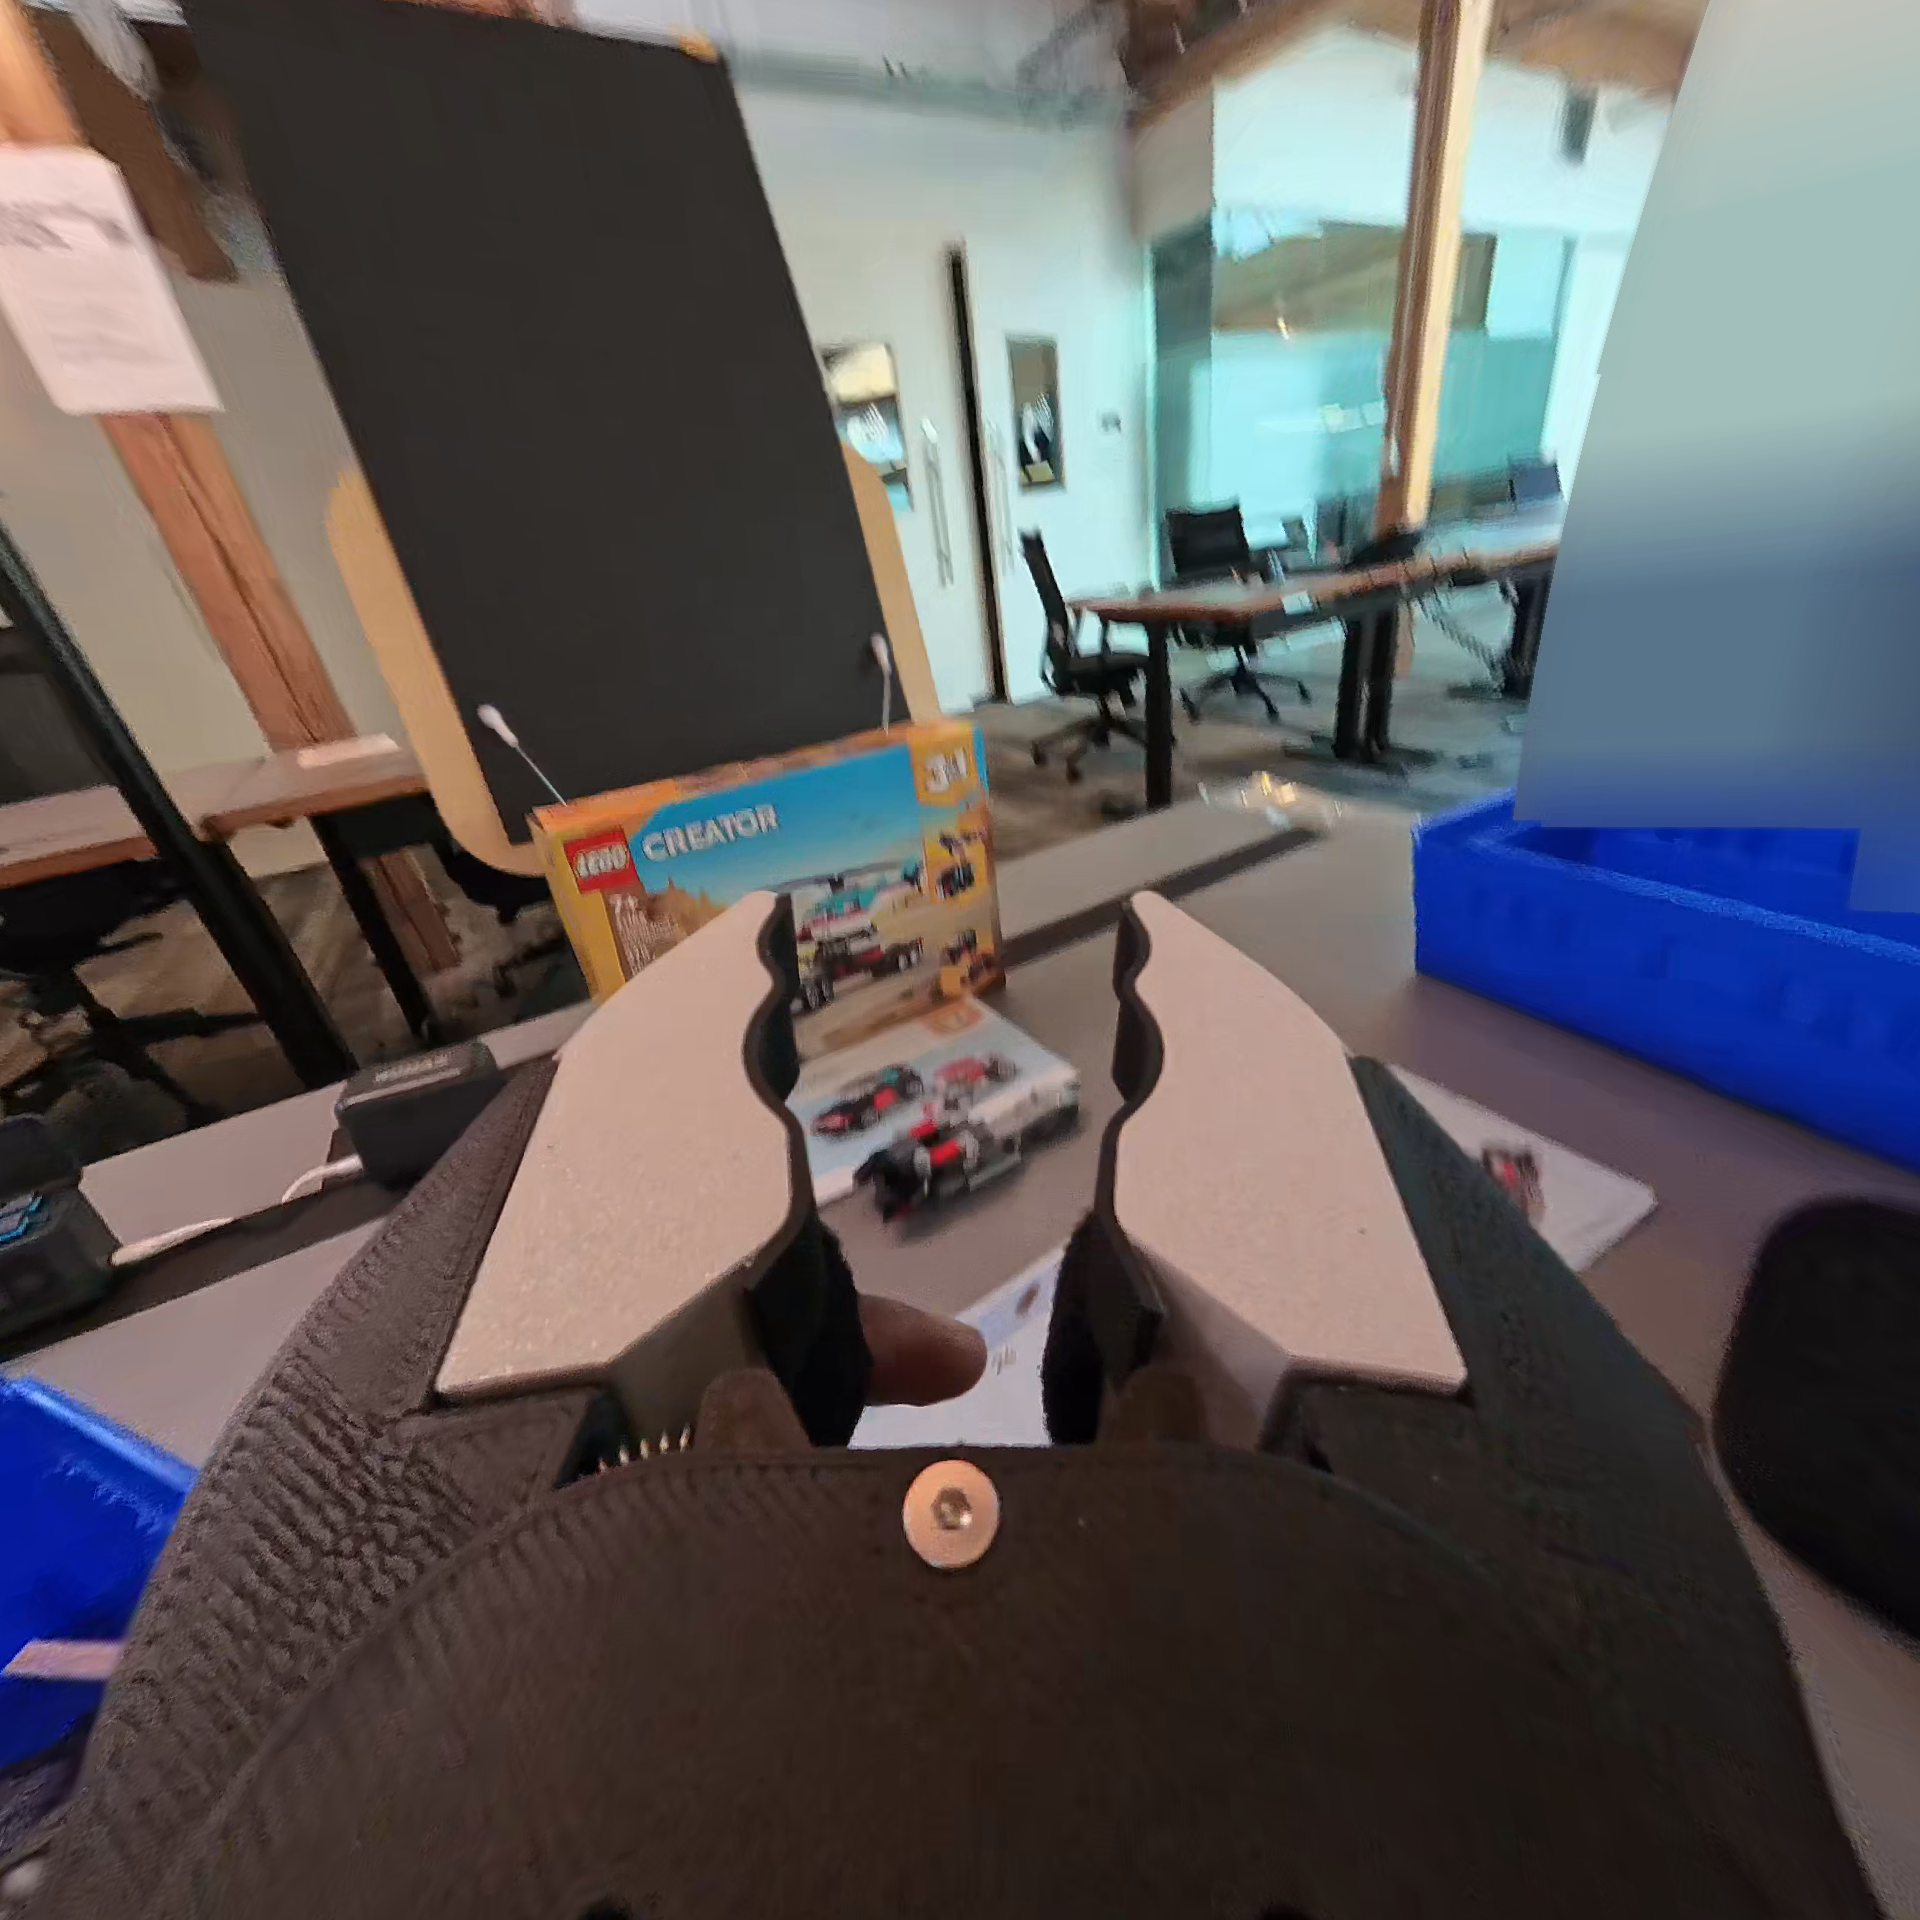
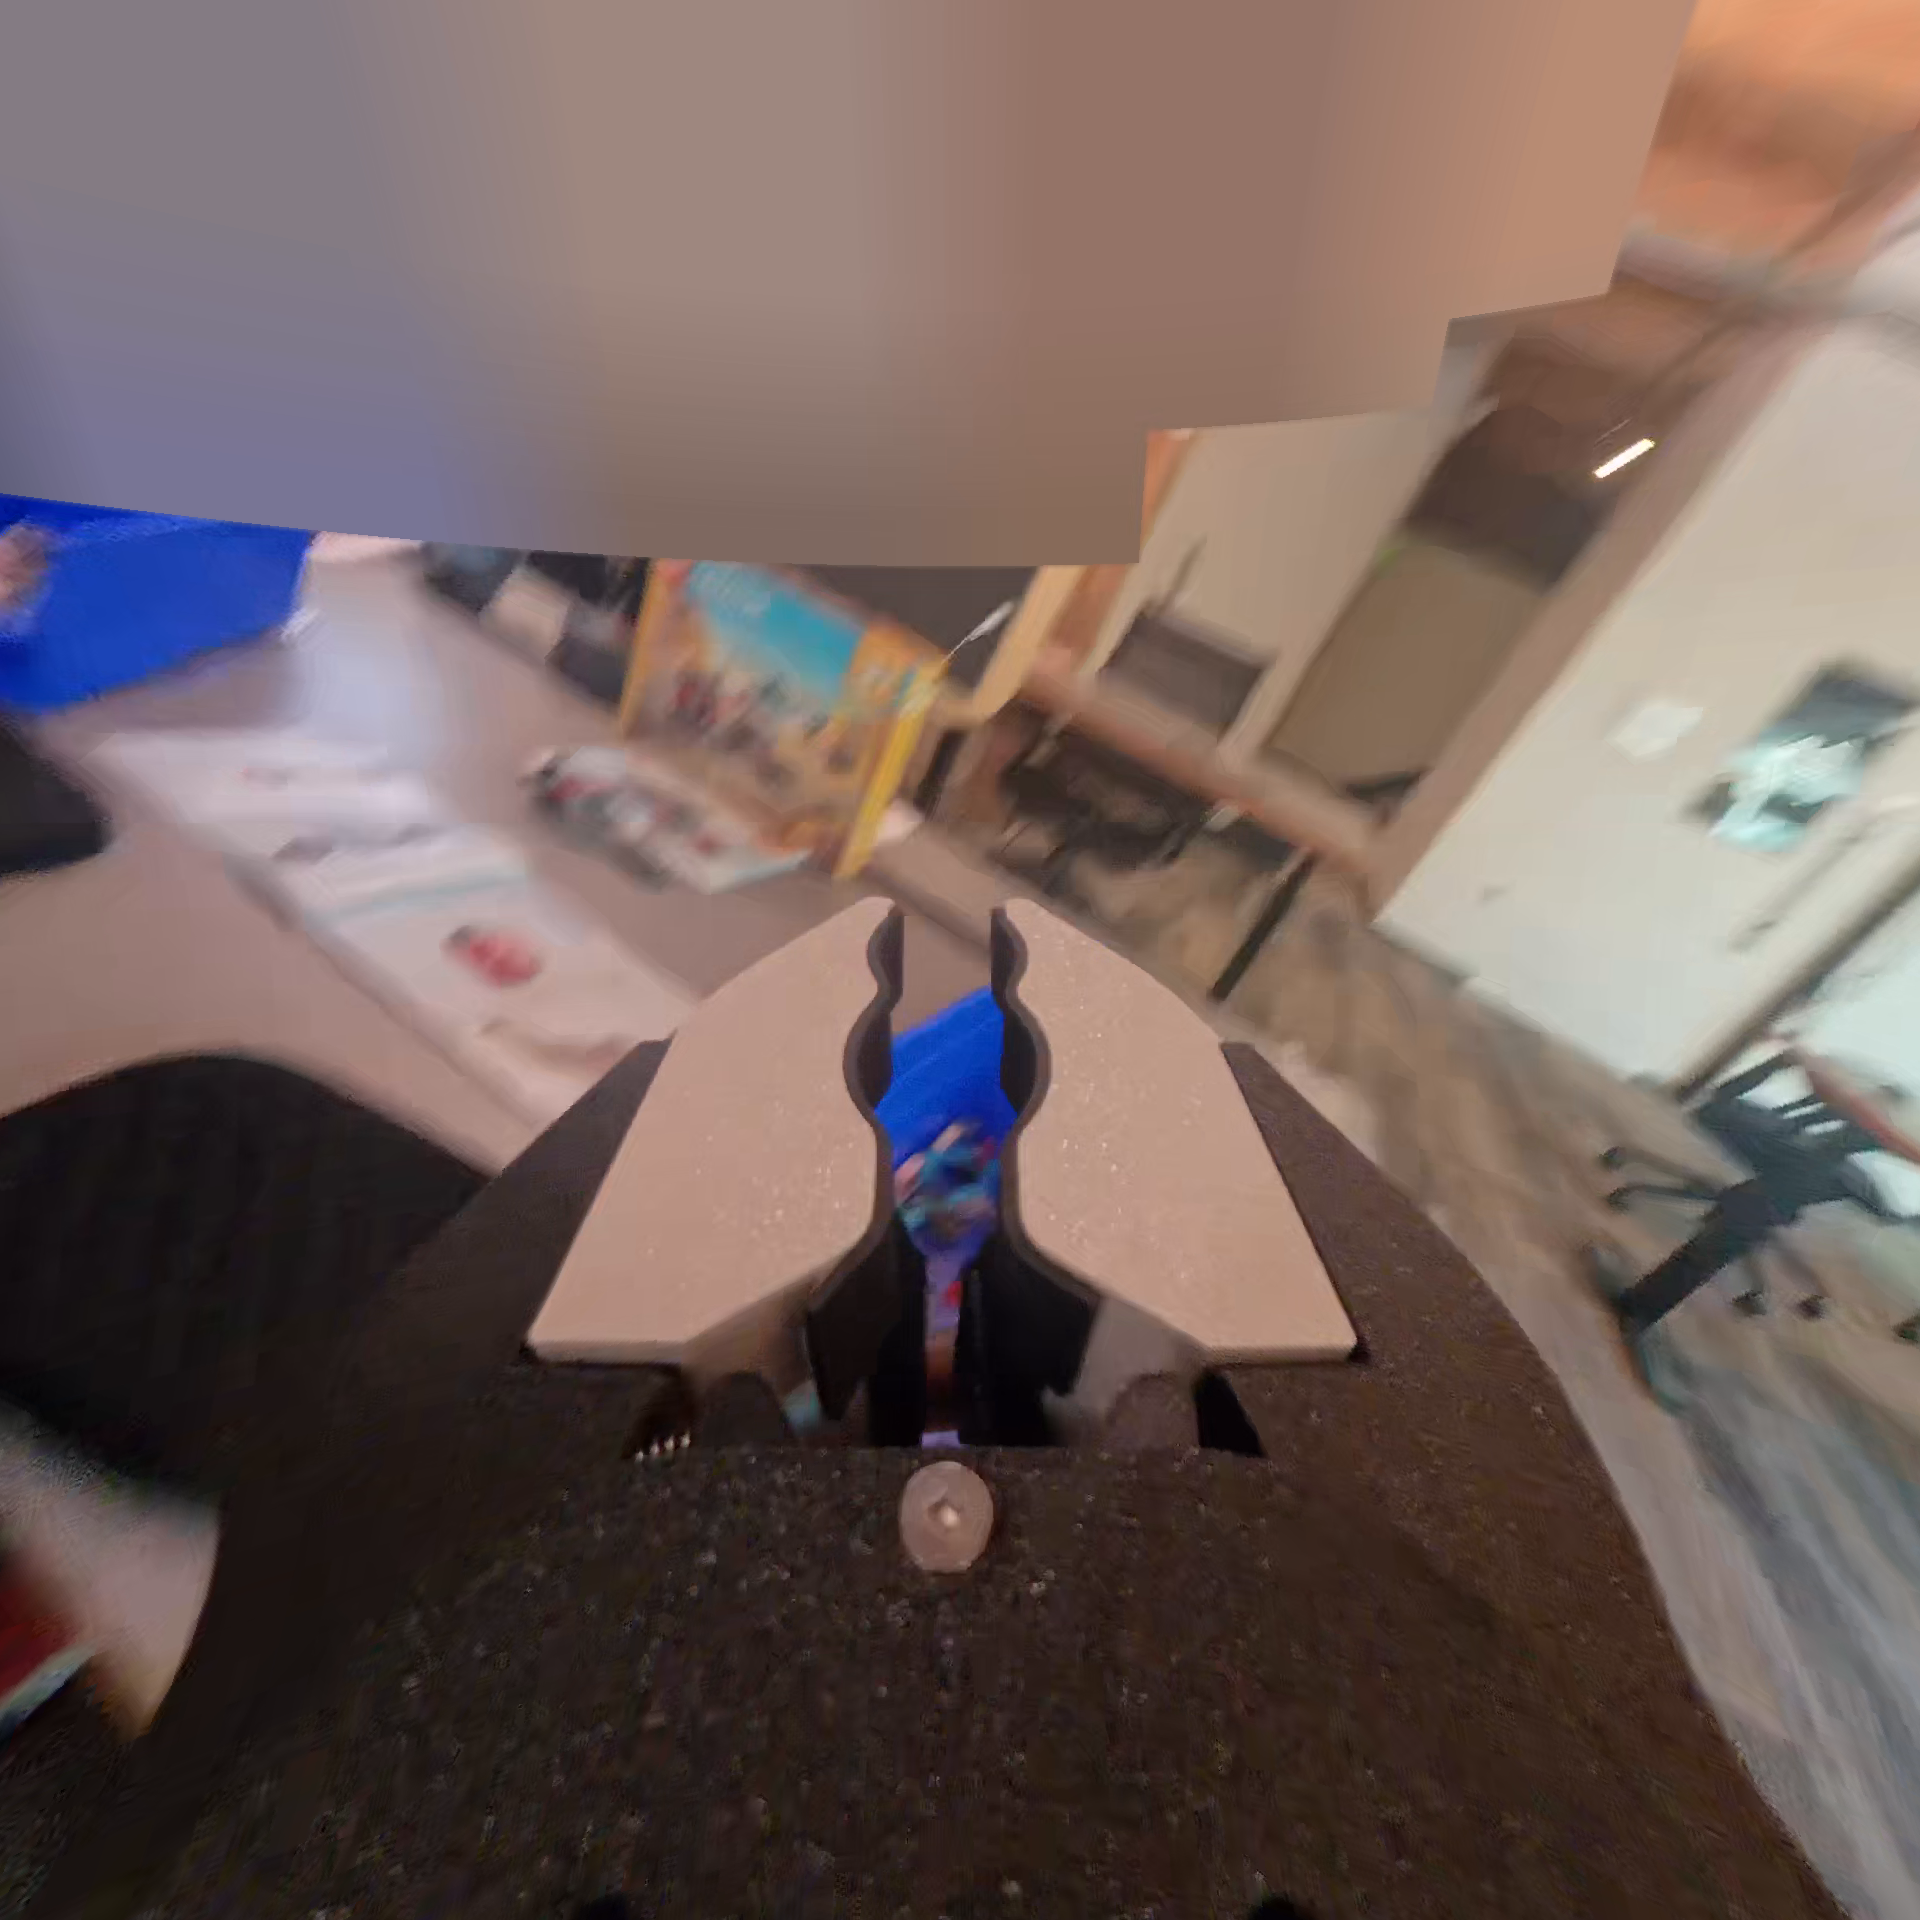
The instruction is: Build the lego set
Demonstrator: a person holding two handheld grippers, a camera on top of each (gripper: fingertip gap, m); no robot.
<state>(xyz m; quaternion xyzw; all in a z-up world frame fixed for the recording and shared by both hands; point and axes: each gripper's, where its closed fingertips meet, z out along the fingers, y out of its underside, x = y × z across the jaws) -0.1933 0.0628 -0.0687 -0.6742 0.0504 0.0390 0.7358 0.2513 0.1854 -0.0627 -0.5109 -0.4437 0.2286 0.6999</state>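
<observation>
Both tongs empty, left gripper [image 1: 945, 914] wide, right gripper [image 2: 945, 920] barely parted; pinch the light, fragile lego car [image 1: 940, 1153] by its chassis sides.

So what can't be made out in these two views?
- Right wrist view: motion blur smears the lego box and booklets.
- Right wrist view: the right tool is nearly closed; whether it holds anything cannot be told. Only blue and mixed colours show through the gap.
- Left wrist view: the open left tool covers part of the small built model.
- Left wrist view: the blue bin contents are hidden by its wall.
</observation>
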